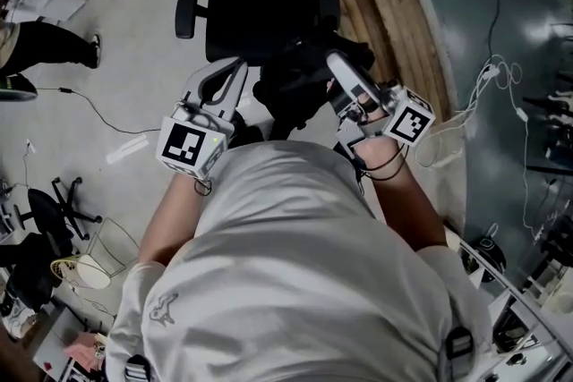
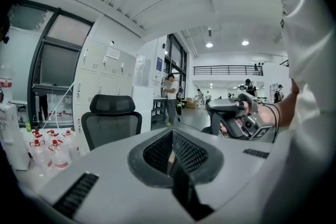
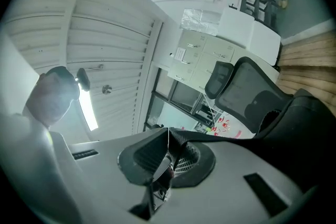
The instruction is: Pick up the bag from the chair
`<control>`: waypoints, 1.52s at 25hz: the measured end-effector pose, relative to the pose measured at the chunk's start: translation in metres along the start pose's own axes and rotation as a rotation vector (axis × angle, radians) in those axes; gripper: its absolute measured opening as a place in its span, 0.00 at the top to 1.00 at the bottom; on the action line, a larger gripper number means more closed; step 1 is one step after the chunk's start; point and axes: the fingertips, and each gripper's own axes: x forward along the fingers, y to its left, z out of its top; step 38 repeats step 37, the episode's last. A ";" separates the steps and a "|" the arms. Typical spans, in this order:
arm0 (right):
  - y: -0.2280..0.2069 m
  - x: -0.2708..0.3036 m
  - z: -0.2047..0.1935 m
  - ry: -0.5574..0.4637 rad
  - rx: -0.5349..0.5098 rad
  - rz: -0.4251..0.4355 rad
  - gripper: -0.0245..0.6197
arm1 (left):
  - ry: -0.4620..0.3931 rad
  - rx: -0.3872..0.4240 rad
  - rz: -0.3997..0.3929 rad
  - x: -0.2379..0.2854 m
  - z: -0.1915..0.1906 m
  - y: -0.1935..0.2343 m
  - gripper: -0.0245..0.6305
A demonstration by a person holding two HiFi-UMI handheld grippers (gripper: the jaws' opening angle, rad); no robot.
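Between you and the black chair [image 1: 260, 18], the bag [image 1: 300, 80] shows in the head view as a dark mass on the near side of the seat, close to your right gripper [image 3: 168, 132]. That gripper is clenched. In the right gripper view its jaws are pressed together on a black strap [image 3: 230, 138] that runs off to the right into the bag's dark bulk. So the grasp is made, and it is made by the strap, not the body of the bag.

Your left gripper [image 2: 171, 134] is also closed, but on nothing. Its jaws meet with no part of the bag between them, and it looks level across the room past the chair's backrest, well apart from the bag.

From these views I'd say the task is most of the way through. The bag appears to hang from the strap in front of the seat, not lying on it. Because bag and chair are both black and overlap from above, I cannot tell for certain that the bottom is free of the seat edge. What seems left is to bring the bag fully clear of the chair and hold it steady. With only one strap gripped, expect it to swing.
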 end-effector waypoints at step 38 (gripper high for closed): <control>0.018 -0.028 -0.019 -0.075 0.012 -0.047 0.91 | -0.011 0.004 -0.024 -0.023 -0.004 -0.020 0.95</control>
